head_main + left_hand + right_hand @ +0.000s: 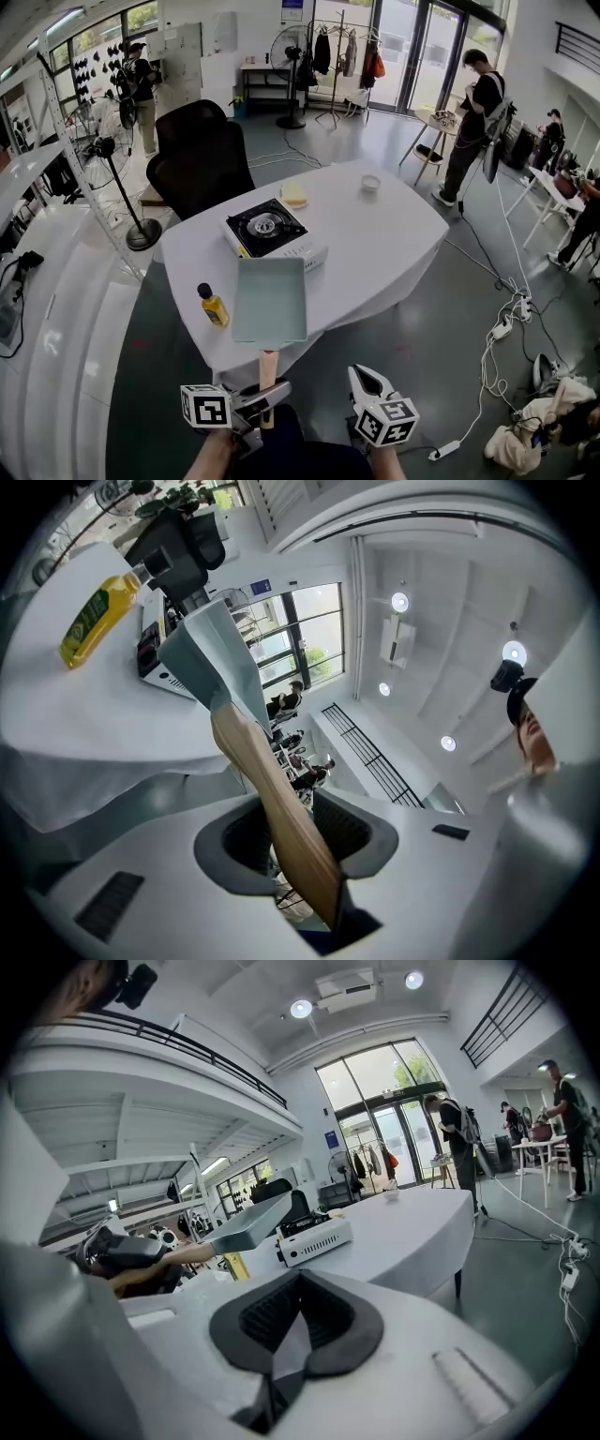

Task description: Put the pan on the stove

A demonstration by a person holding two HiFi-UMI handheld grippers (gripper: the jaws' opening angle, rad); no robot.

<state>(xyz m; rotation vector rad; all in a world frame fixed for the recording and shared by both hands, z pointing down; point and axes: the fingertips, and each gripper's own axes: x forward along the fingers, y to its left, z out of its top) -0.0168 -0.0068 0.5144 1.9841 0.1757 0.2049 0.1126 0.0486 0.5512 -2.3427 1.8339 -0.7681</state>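
A rectangular pale teal pan (270, 300) with a wooden handle (268, 367) hangs over the near edge of the white table (375, 253), just in front of the portable gas stove (267, 230). My left gripper (269, 394) is shut on the handle (272, 789), and the pan (220, 658) sticks out ahead of it. From the right gripper view the pan (251, 1222) floats above the cloth, near the height of the top of the stove (314, 1237). My right gripper (361, 373) hovers off the table's front edge, to the right of the handle. Its jaws (281, 1335) are shut with nothing between them.
A yellow oil bottle (214, 305) stands on the table just left of the pan. A yellow block (293, 193) and a small bowl (371, 183) lie beyond the stove. Black chairs (202, 155) stand behind the table. People stand further off in the room.
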